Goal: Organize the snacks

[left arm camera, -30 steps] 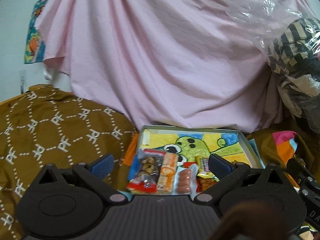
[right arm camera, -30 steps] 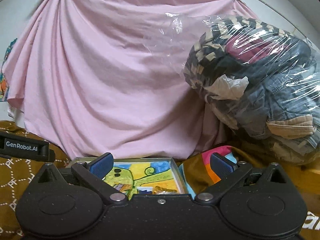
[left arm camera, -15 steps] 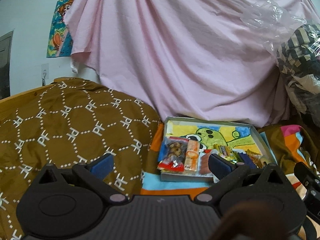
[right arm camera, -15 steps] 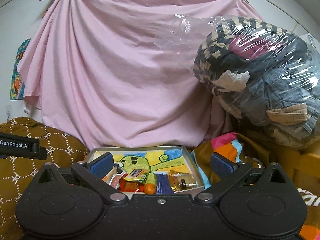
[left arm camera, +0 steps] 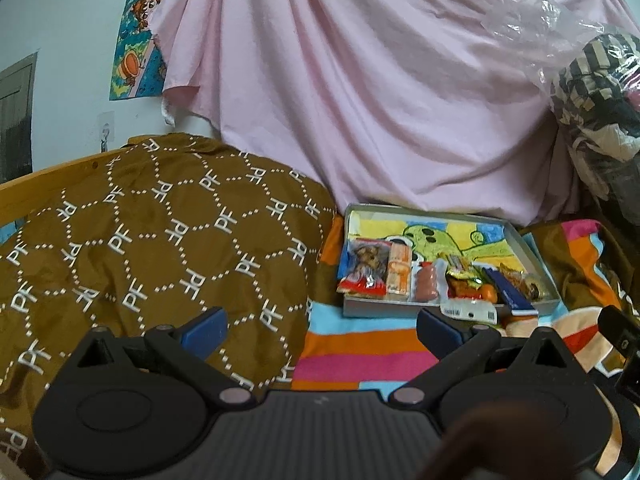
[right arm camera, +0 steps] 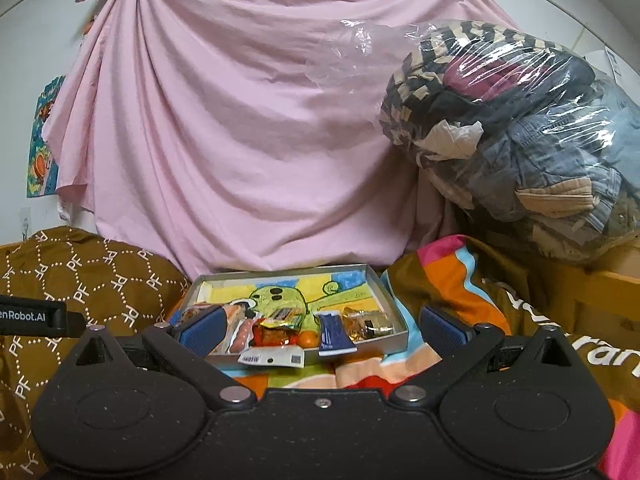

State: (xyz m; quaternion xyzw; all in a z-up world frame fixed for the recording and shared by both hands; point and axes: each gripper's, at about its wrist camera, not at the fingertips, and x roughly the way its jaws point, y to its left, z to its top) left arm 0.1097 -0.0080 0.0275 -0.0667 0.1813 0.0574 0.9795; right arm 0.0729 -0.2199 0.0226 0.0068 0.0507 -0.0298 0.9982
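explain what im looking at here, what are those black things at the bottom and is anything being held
The black shapes are two handheld grippers, tools a person carries, one in each hand. Each has a camera that looks forward along its two blue-padded jaws, so each picture shows its own gripper at the bottom edge.

One picture comes from the left gripper, the other from the right gripper. Both have their jaws spread wide with nothing between them, so nothing is held.

Ahead, on a colourful striped blanket, lies a shallow grey box with a cartoon drawing inside. Snack packets sit in a row along its near edge: a red packet with a dog picture, an orange packet and a dark blue packet among them. A pink draped sheet hangs behind.
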